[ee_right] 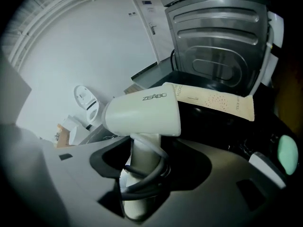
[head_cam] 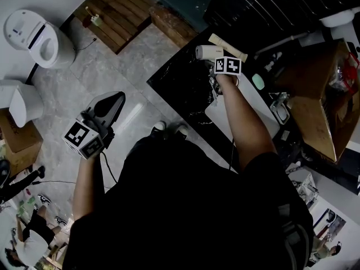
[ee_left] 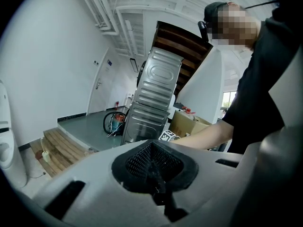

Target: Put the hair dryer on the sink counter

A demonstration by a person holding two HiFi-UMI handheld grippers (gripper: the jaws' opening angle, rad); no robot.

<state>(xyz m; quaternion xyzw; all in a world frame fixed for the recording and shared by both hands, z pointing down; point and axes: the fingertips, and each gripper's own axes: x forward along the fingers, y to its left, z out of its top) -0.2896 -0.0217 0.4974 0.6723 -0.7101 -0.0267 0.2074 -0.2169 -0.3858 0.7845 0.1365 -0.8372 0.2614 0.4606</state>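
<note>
A white hair dryer (head_cam: 203, 52) (ee_right: 142, 114) lies at the far end of the black marble sink counter (head_cam: 179, 79). Its barrel points left in the right gripper view, and a dark cord is wound round its handle. My right gripper (head_cam: 216, 59) (ee_right: 144, 170) reaches down over the counter. The handle stands between its jaws, with dark gaps on both sides, so the jaws are open around it. My left gripper (head_cam: 114, 102) (ee_left: 154, 167) hangs over the floor left of the counter, shut with nothing in it.
A long beige pack (head_cam: 228, 47) (ee_right: 215, 100) lies just behind the dryer. A white sink basin (head_cam: 220, 116) and a green oval object (head_cam: 258, 81) sit nearer on the counter. A cardboard box (head_cam: 315, 106) stands at right. A toilet (head_cam: 36, 38) and wooden steps (head_cam: 121, 13) are to the left.
</note>
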